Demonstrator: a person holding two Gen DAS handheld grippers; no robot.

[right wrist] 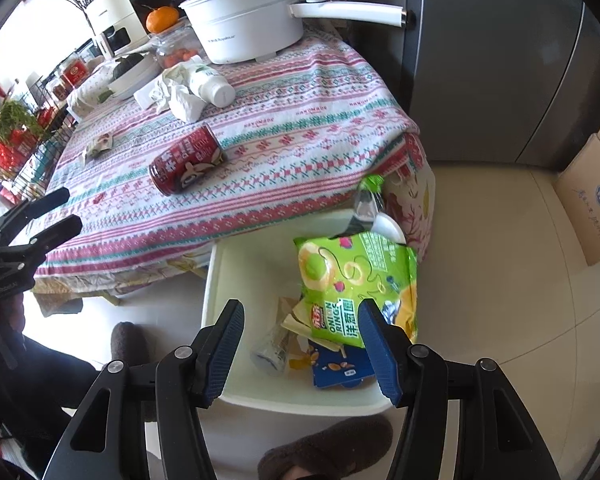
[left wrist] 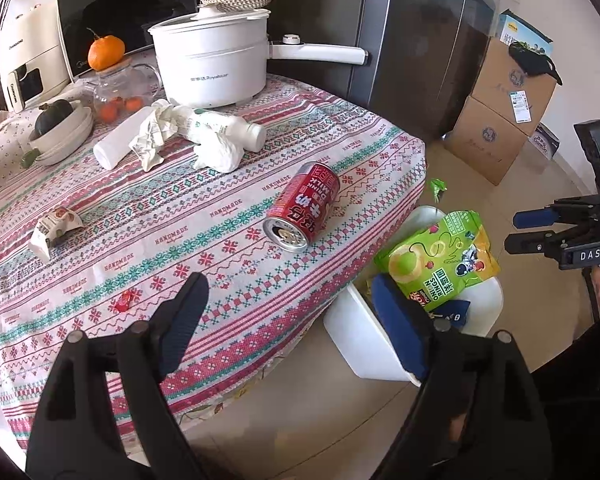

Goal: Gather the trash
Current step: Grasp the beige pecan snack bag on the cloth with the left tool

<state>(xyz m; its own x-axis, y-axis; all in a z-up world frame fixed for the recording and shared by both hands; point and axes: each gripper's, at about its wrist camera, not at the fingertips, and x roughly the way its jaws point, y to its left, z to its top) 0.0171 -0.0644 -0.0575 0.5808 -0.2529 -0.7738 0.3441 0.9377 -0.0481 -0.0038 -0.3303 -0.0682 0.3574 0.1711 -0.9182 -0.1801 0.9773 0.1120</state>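
Note:
A white bin [right wrist: 216, 288] stands on the floor beside the table. In it lies a green onion-rings bag [right wrist: 356, 276] on a blue packet and other wrappers. My right gripper [right wrist: 300, 354] hangs open over the bin with nothing between its pads; the bag lies below it. On the patterned tablecloth [left wrist: 228, 216] a red drink can [left wrist: 304, 208] lies on its side. My left gripper [left wrist: 288, 320] is open over the table's edge, near the can. A small wrapper [left wrist: 54, 230], a red candy wrapper [left wrist: 123, 301], crumpled tissues [left wrist: 156, 136] and a white bottle [left wrist: 224, 130] also lie on the cloth.
A white electric pot [left wrist: 212, 64] stands at the back, its handle sticking out to the right. Beside it are a glass jar topped by an orange [left wrist: 106, 53], a bowl [left wrist: 62, 132] and a microwave [left wrist: 112, 4]. Cardboard boxes [left wrist: 500, 120] are stacked by the fridge. Slippered feet [right wrist: 328, 448] stand by the bin.

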